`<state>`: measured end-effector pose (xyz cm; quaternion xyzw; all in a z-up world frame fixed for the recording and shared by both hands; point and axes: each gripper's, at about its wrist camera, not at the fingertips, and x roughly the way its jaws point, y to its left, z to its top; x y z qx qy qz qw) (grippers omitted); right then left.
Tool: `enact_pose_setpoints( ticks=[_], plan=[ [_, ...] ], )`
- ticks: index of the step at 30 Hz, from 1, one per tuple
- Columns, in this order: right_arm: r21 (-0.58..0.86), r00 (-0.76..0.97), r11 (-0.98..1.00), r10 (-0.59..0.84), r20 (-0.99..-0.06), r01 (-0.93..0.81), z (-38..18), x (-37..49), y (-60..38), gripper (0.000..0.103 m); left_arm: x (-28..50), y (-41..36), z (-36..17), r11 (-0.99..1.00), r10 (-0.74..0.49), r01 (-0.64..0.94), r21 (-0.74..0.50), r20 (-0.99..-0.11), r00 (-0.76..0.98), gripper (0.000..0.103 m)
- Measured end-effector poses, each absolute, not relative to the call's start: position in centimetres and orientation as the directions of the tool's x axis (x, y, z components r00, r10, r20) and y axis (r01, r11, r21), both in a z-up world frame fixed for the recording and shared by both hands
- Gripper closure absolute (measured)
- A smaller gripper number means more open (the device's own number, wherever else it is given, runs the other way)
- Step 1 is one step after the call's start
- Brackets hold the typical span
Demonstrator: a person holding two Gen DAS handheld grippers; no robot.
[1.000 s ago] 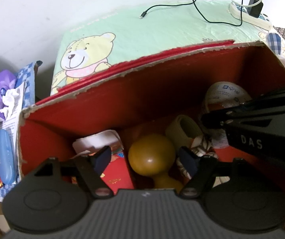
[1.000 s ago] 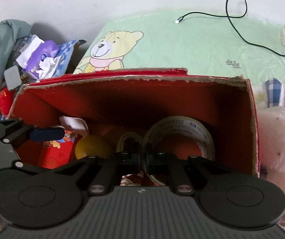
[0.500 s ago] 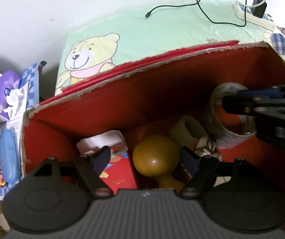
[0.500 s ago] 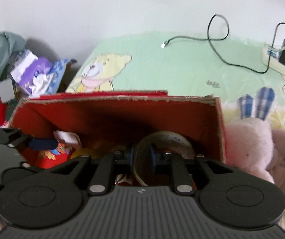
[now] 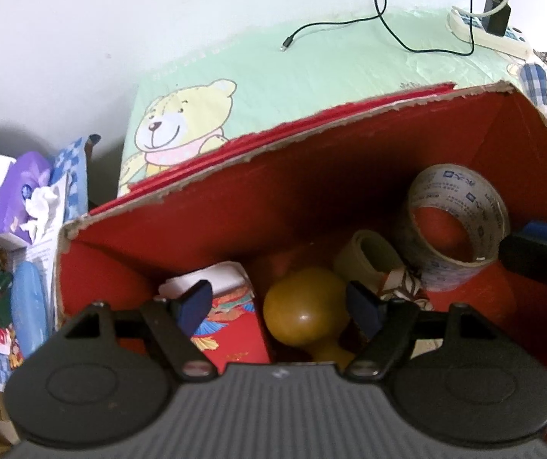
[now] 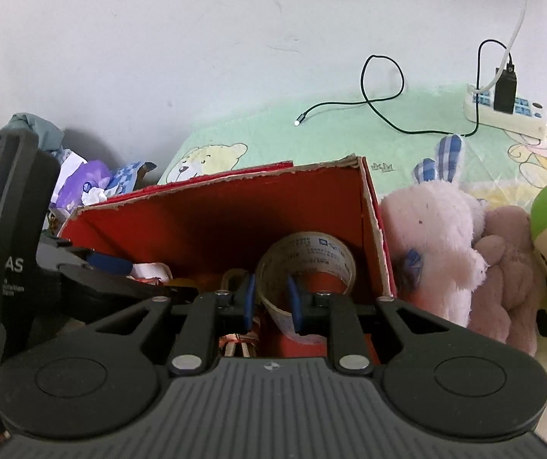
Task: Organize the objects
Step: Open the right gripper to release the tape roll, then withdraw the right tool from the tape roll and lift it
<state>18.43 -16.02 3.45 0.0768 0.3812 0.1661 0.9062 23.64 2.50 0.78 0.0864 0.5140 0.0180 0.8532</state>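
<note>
Your right gripper (image 6: 270, 298) sits at the near rim of the red box (image 6: 216, 214), its jaws parted a little: they have just been opening, and the near wall of the tape roll (image 6: 306, 264) stands between the blue pads. From this angle you cannot quite tell whether either pad touches the tape, but they look released rather than clamped. The roll stands on edge in the box's right end, leaning against a smaller, paler roll (image 5: 369, 256).

Your left gripper (image 5: 279, 304) hangs over the box with its jaws spread wide, holding nothing; a wooden knob (image 5: 304, 311) lies below, between the fingers. A red packet (image 5: 231, 338) lies left of the knob. Outside the box, plush toys (image 6: 445, 252) rest against its right wall on the green sheet (image 6: 331, 141).
</note>
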Motion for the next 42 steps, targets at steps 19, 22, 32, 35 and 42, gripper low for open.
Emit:
enact_pose_setpoints(
  ticks=[19,22,32,35,42],
  plan=[
    [0.17,0.698,0.959,0.282,-0.658,-0.227,2.5,17.6,-14.8,0.09,23.6,2.5,0.8,0.978,0.169,0.025,0.208,-0.855,0.49,0.025],
    [0.147,0.705,0.962,0.269,-0.657,-0.231,2.4,17.3,-14.6,0.09,23.5,2.5,0.8,0.976,0.177,0.023,0.216,-0.852,0.493,0.025],
    [0.159,0.687,0.96,0.277,-0.672,-0.232,1.9,17.6,-14.2,0.091,23.5,2.7,0.9,0.972,0.211,-0.018,0.234,-0.839,0.501,0.025],
    [0.116,0.684,0.964,0.253,-0.684,-0.24,1.3,17.5,-13.5,0.091,23.4,2.6,1.0,0.97,0.223,-0.027,0.243,-0.831,0.509,0.025],
    [0.127,0.674,0.963,0.256,-0.693,-0.236,1.2,17.7,-13.5,0.09,23.5,2.8,1.0,0.971,0.22,-0.032,0.236,-0.835,0.505,0.024]
  ],
)
